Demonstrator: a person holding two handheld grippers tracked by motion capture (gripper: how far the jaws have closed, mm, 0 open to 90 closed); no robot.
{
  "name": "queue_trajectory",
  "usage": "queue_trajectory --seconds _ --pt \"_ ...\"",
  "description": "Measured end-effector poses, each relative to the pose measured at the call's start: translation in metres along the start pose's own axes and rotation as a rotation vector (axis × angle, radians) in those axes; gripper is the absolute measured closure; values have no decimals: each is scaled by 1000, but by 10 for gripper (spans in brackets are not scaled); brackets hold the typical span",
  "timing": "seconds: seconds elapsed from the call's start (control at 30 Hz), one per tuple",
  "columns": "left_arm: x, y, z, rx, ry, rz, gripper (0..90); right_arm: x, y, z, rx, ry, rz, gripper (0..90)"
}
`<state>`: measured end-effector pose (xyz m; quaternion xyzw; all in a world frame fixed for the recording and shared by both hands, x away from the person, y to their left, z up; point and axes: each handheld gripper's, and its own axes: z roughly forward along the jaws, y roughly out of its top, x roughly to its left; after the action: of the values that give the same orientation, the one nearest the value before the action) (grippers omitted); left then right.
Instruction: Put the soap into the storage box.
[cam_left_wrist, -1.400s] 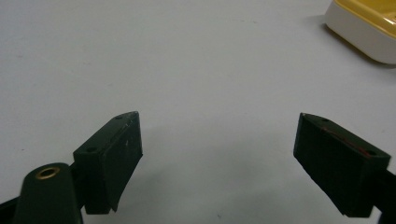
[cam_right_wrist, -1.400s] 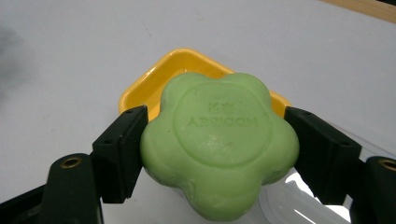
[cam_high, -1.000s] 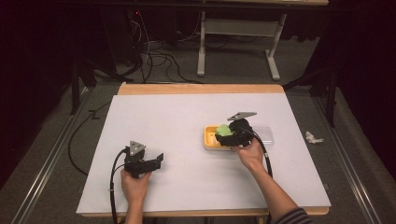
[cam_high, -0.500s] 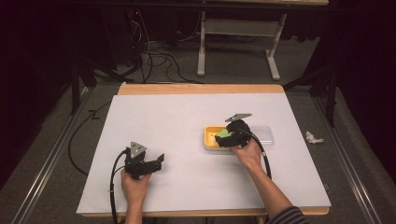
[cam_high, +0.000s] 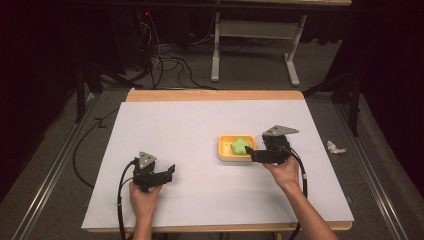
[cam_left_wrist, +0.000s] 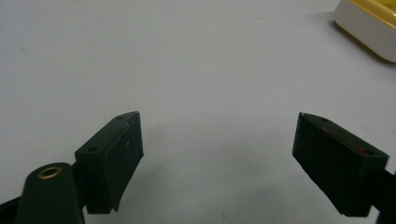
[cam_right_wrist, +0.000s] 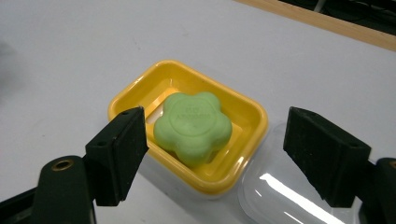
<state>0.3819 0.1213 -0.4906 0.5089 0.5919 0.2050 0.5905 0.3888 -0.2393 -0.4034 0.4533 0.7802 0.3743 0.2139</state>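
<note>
1. The table (cam_high: 200, 130) in front of you has a flat, matte white top with a bare wooden strip along the far edge.
2. On it sits a small yellow dish (cam_right_wrist: 247, 114) — glossy plastic, rectangular with rounded corners, a raised rim and a white outer wall. From above, the dish (cam_high: 223, 147) lies right of the table's centre.
3. Inside the dish lies a green soap (cam_right_wrist: 192, 126), flower-shaped with rounded lobes, smooth and matte, with faint raised lettering stamped on its flat top; the words are too small to read.
4. A clear plastic lid (cam_right_wrist: 285, 196), shiny and domed, rests on the table touching the dish's right-hand side as your right gripper's camera sees it.
5. Your right gripper (cam_high: 250, 153) is held just beside the dish, its black blocky jaws spread wide with nothing between them. In its own view the right gripper (cam_right_wrist: 233, 154) points down at the soap, one jaw over the dish's near corner and the other over the lid.
6. Your left gripper (cam_high: 170, 172) rests low over bare table, well apart from the dish. Its jaws are wide apart too — the left gripper (cam_left_wrist: 217, 158) frames only white surface, with the dish's corner (cam_left_wrist: 369, 32) at the upper right.
</note>
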Motion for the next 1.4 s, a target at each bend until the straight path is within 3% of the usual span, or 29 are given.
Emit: queue_trajectory --seconds 0.1,0.17,0.3,0.37,0.47,0.57,0.77,0.97,1.3,1.33,1.4 --pt "0 -1 -1 -5 4 13 165 -3 -8 -8 -17 2 -2 238" --pt "-1 -1 1 -11 38 28 165 -3 -13 -15 -21 -3 11 248" --pt "5 3 5 14 61 -38 166 -3 -23 -33 -39 -18 13 269" --pt "7 4 8 38 72 -61 172 -8 -37 -49 -61 -25 11 286" --pt "8 4 7 39 69 -60 171 -16 -49 -55 -79 -33 20 293" --pt "5 2 7 23 68 -40 166 -35 -85 -61 -101 -53 95 303" --pt "5 3 6 21 60 -45 159 -52 -117 -75 -105 -82 149 310" --pt "4 2 5 16 54 -33 155 -56 -129 -77 -100 -91 160 315" --pt "4 2 4 15 48 -26 156 -56 -139 -60 -68 -114 156 322" --pt "4 2 4 16 48 -26 157 -58 -140 -58 -56 -117 186 322" --pt "3 2 4 13 48 -24 158 -58 -140 -58 -56 -119 184 323"
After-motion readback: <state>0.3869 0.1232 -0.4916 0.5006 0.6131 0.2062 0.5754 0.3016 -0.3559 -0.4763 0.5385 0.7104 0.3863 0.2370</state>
